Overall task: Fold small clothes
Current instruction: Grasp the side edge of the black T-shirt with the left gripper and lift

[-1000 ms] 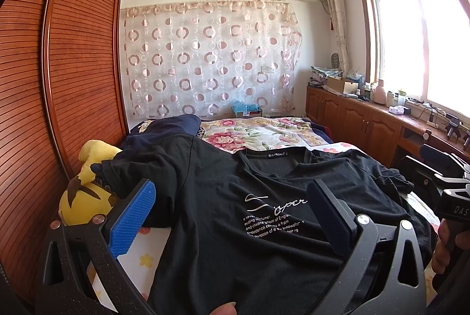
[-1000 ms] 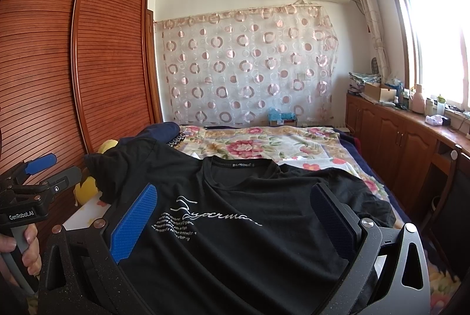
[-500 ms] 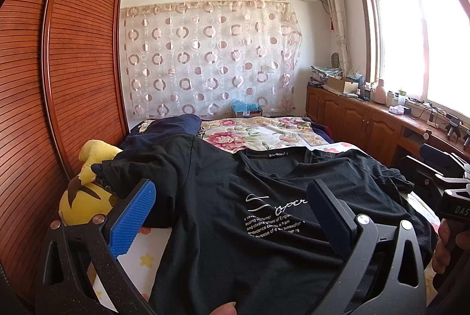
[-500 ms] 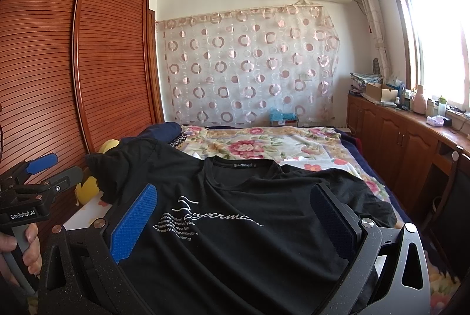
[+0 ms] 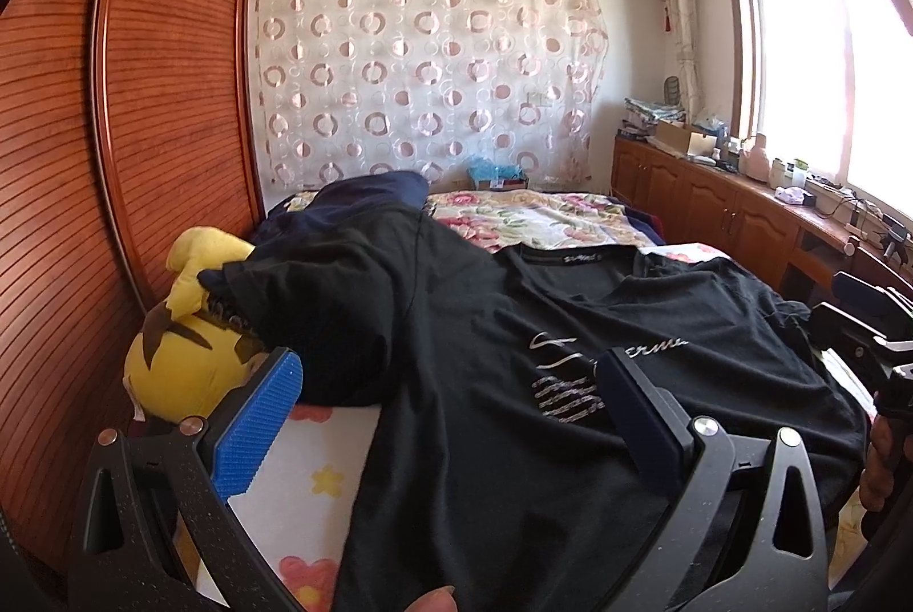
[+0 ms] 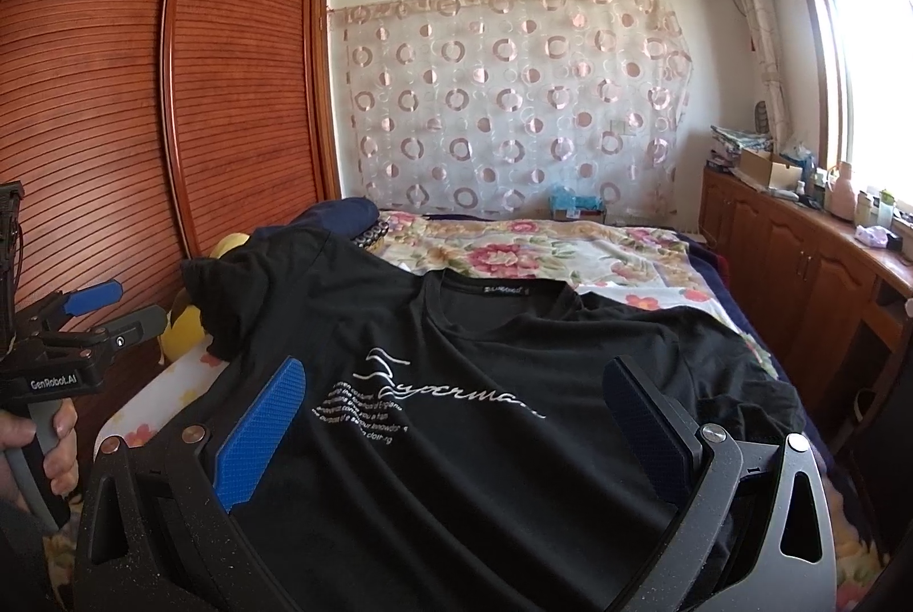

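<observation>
Black T-shirt (image 6: pixel 456 418) lies flat ahead of both wide-spread tongs, left tongs (image 5: pixel 451 401) and right tongs (image 6: pixel 456 412), script print legible-ish, collar pointing away; "GenRobot.AI" marks the left handle.

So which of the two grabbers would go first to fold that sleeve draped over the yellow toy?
Probably the left hand-held gripper: it is open on that side, with the sleeve on the yellow plush toy just ahead.
</observation>
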`<action>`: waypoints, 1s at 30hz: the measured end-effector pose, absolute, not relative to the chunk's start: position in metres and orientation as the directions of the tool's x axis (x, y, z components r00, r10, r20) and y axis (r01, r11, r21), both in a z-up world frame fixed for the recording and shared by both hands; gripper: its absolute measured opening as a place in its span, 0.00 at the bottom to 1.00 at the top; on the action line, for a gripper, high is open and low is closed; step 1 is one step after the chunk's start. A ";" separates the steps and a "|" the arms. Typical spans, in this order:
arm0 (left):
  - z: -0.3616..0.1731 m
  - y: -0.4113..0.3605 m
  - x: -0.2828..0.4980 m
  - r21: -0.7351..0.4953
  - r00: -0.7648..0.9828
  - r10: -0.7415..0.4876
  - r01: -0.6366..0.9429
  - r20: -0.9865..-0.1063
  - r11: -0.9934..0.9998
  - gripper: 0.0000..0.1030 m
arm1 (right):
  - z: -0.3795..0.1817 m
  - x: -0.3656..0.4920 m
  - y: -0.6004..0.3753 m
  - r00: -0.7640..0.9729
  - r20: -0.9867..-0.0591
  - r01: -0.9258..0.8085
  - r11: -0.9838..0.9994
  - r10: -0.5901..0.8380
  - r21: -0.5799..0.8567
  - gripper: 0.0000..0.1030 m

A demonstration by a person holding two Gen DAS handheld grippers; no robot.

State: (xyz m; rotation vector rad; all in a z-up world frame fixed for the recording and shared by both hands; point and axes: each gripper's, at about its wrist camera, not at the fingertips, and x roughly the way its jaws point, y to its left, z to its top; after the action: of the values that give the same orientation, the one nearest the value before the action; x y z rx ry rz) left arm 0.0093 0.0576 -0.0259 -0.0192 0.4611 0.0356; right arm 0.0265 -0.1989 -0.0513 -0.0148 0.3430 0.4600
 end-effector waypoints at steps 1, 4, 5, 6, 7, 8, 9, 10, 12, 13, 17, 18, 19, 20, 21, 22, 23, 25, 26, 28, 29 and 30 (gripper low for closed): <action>-0.028 0.062 0.010 -0.012 0.891 0.035 -0.045 -0.453 0.999 1.00 | -0.052 0.028 -0.198 0.835 -0.334 -0.443 0.894 0.437 0.063 1.00; -0.035 0.074 0.013 -0.015 0.880 0.048 -0.062 -0.473 0.998 1.00 | -0.052 0.034 -0.199 0.821 -0.351 -0.458 0.887 0.450 0.067 1.00; -0.038 0.078 0.014 -0.015 0.877 0.052 -0.067 -0.478 0.998 1.00 | -0.052 0.035 -0.198 0.817 -0.356 -0.461 0.885 0.453 0.066 1.00; -0.039 0.082 0.015 -0.016 0.874 0.055 -0.072 -0.483 0.997 1.00 | -0.052 0.037 -0.198 0.814 -0.361 -0.465 0.883 0.455 0.065 1.00; -0.042 0.086 0.016 -0.017 0.871 0.059 -0.076 -0.487 0.997 1.00 | -0.052 0.039 -0.197 0.809 -0.367 -0.470 0.880 0.459 0.064 1.00; -0.044 0.089 0.016 -0.020 0.869 0.058 -0.078 -0.491 0.997 1.00 | -0.053 0.042 -0.196 0.806 -0.372 -0.474 0.878 0.462 0.064 1.00; -0.046 0.093 0.017 -0.022 0.868 0.056 -0.077 -0.494 0.997 1.00 | -0.053 0.044 -0.196 0.801 -0.377 -0.478 0.876 0.465 0.064 1.00; -0.047 0.098 0.017 -0.024 0.867 0.055 -0.076 -0.496 0.997 1.00 | -0.054 0.046 -0.195 0.797 -0.386 -0.480 0.875 0.465 0.063 1.00; -0.050 0.105 0.020 -0.021 0.864 0.057 -0.077 -0.501 0.997 1.00 | -0.055 0.049 -0.196 0.789 -0.398 -0.486 0.872 0.468 0.063 1.00; -0.052 0.109 0.021 -0.023 0.862 0.055 -0.077 -0.504 0.997 1.00 | -0.055 0.051 -0.196 0.784 -0.404 -0.490 0.869 0.471 0.062 1.00; -0.060 0.127 0.033 -0.048 0.846 0.024 -0.058 -0.532 0.997 1.00 | -0.058 0.060 -0.194 0.765 -0.429 -0.509 0.859 0.480 0.054 1.00; -0.062 0.132 0.037 -0.051 0.843 0.022 -0.059 -0.537 0.997 1.00 | -0.059 0.062 -0.194 0.757 -0.437 -0.517 0.854 0.485 0.053 1.00; -0.064 0.137 0.041 -0.058 0.839 0.017 -0.057 -0.545 0.997 0.97 | -0.059 0.065 -0.191 0.754 -0.442 -0.521 0.852 0.486 0.049 1.00; -0.065 0.142 0.045 -0.063 0.834 0.014 -0.058 -0.552 0.996 0.95 | -0.060 0.067 -0.189 0.750 -0.447 -0.527 0.849 0.488 0.043 1.00; -0.066 0.147 0.049 -0.070 0.830 0.011 -0.060 -0.558 0.996 0.93 | -0.060 0.068 -0.188 0.745 -0.452 -0.533 0.845 0.490 0.037 1.00; -0.068 0.153 0.053 -0.083 0.827 0.002 -0.059 -0.562 0.995 0.91 | -0.059 0.070 -0.187 0.742 -0.458 -0.537 0.843 0.490 0.031 1.00; -0.069 0.158 0.057 -0.095 0.825 -0.003 -0.061 -0.566 0.994 0.90 | -0.059 0.070 -0.186 0.738 -0.462 -0.543 0.839 0.492 0.027 1.00; -0.068 0.169 0.064 -0.132 0.823 -0.028 -0.058 -0.567 0.990 0.83 | -0.059 0.072 -0.185 0.728 -0.473 -0.555 0.832 0.496 0.018 1.00; -0.067 0.175 0.069 -0.153 0.823 -0.042 -0.055 -0.566 0.987 0.81 | -0.058 0.073 -0.184 0.723 -0.477 -0.562 0.827 0.500 0.015 1.00; -0.066 0.186 0.078 -0.183 0.824 -0.064 -0.049 -0.564 0.982 0.73 | -0.056 0.073 -0.184 0.715 -0.482 -0.573 0.819 0.507 0.012 1.00; -0.065 0.191 0.085 -0.194 0.822 -0.067 -0.054 -0.566 0.979 0.71 | -0.057 0.073 -0.184 0.712 -0.482 -0.577 0.816 0.510 0.012 1.00; -0.064 0.195 0.090 -0.199 0.820 -0.067 -0.058 -0.569 0.978 0.68 | -0.055 0.073 -0.185 0.707 -0.483 -0.583 0.812 0.516 0.013 1.00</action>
State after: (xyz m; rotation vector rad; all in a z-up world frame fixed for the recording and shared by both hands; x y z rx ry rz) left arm 0.0903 0.1951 -0.0645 -0.2120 0.6111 -0.0045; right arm 0.0730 -0.1847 -0.0552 -0.1446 0.4920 0.6125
